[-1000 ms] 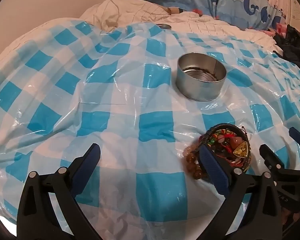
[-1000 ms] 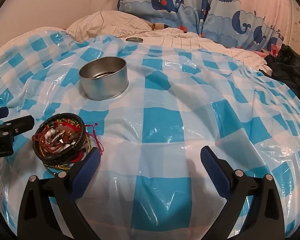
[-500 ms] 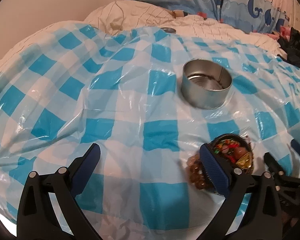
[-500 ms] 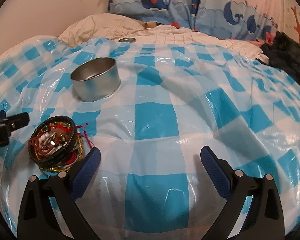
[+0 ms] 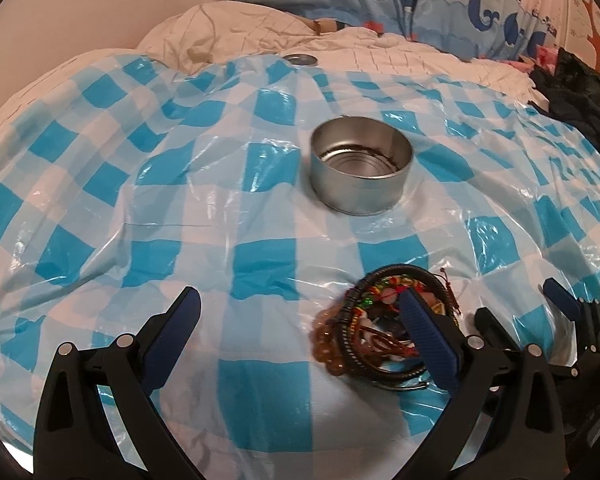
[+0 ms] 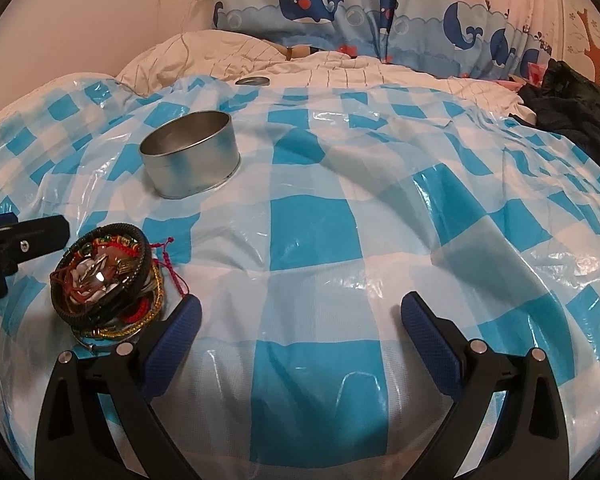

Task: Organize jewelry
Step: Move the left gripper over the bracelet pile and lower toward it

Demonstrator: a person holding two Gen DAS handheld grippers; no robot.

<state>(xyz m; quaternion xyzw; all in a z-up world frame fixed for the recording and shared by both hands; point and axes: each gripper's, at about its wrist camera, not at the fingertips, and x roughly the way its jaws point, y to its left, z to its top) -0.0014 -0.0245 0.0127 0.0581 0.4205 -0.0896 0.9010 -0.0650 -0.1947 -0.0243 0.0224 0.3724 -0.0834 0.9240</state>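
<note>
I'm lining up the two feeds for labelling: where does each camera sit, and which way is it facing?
Left wrist: on the left gripper, low over the checked sheet, facing the whale curtain; its open fingers show, with the right gripper at the right edge.
Right wrist: on the right gripper, facing the same way; its open fingers show, the left gripper's tip at the left edge.
Shared: the metal tin, the jewelry pile, the small lid.
</note>
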